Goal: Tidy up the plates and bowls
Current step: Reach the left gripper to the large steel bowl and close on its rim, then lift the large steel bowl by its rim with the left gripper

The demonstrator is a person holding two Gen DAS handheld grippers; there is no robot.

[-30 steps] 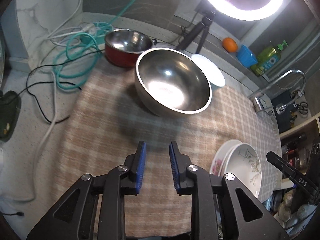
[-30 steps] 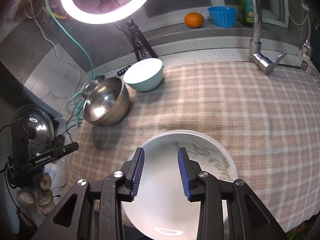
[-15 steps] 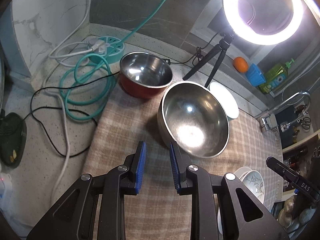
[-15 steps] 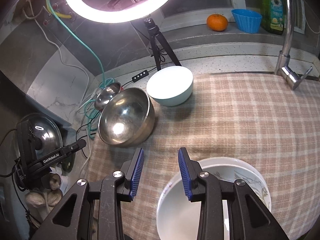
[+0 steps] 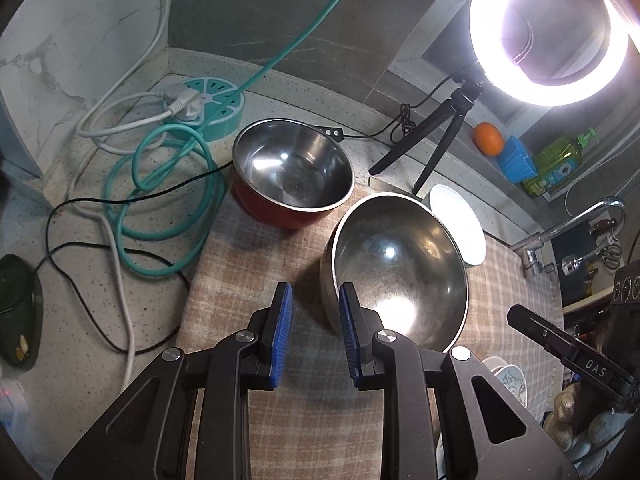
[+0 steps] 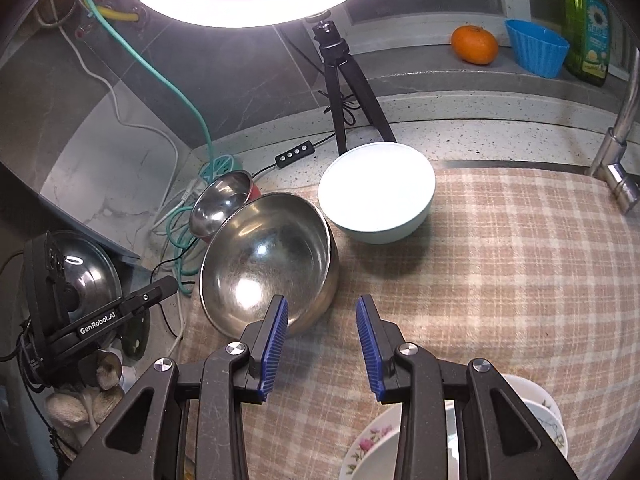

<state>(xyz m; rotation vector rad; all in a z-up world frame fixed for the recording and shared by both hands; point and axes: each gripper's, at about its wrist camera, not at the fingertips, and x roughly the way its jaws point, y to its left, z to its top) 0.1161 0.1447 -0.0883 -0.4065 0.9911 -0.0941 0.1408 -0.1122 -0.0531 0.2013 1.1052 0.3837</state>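
A large steel bowl (image 5: 400, 268) (image 6: 268, 264) stands on the checked cloth (image 5: 256, 264) (image 6: 500, 264). A smaller red-sided steel bowl (image 5: 292, 172) (image 6: 222, 202) stands behind it to the left. A white bowl (image 5: 456, 224) (image 6: 378, 196) stands behind it to the right. A stack of floral plates and bowls (image 6: 372, 444) (image 5: 508, 376) lies at the near right. My left gripper (image 5: 314, 316) is open and empty, straddling the large bowl's near left rim. My right gripper (image 6: 322, 328) is open and empty above the cloth by the large bowl's right side.
A ring light on a black tripod (image 5: 436, 128) (image 6: 340, 80) stands behind the bowls. Teal and white cables (image 5: 160, 184) and a round power strip (image 5: 212, 104) lie left of the cloth. A tap (image 6: 620, 152) stands at the right. An orange (image 6: 474, 44) and blue cup (image 6: 536, 52) sit on the ledge.
Both grippers have moved left and towards the steel bowls. The right gripper has left the floral plate stack and opened wider. The left gripper now straddles the large bowl's rim.
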